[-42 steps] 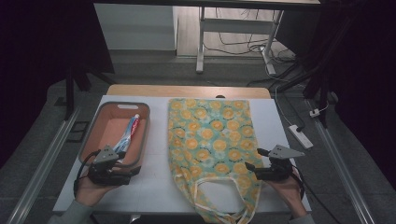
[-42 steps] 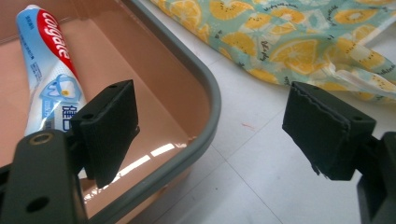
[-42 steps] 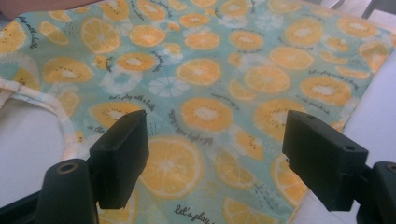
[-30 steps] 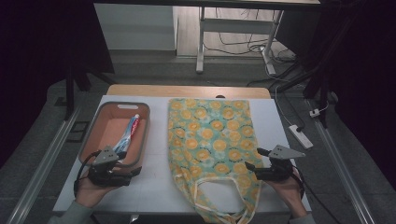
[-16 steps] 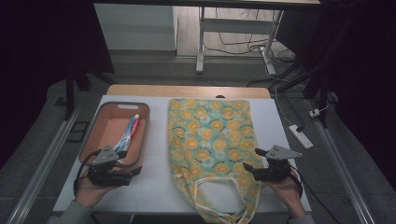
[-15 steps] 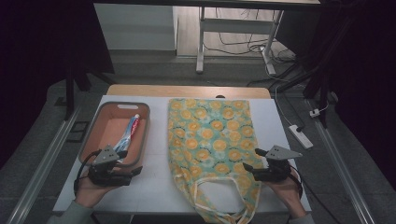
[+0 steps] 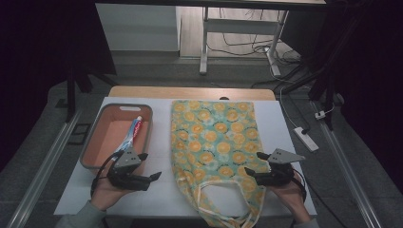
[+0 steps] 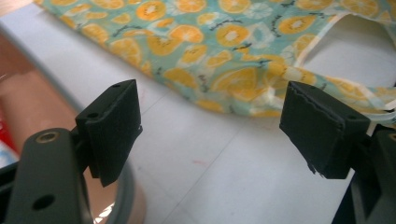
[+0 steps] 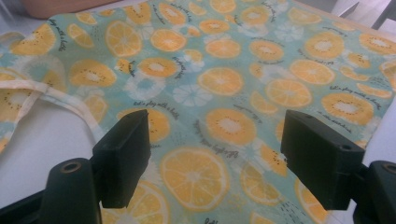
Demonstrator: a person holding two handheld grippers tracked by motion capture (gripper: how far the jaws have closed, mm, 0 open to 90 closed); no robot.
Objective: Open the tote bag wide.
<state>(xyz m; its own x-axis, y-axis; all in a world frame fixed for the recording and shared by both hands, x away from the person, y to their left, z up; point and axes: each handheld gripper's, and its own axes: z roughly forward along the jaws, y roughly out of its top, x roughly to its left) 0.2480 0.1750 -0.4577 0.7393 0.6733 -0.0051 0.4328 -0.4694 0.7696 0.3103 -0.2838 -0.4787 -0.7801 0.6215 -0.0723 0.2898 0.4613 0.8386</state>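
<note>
- A white tabletop sits in a dark room, with the bag flat across the middle of the frame, handles at the bottom.
- Your left tool, lower left, has its jaws apart beside the tray, which holds a tube.
- Your right tool, lower right, has its jaws apart at the bag's right edge.
</note>
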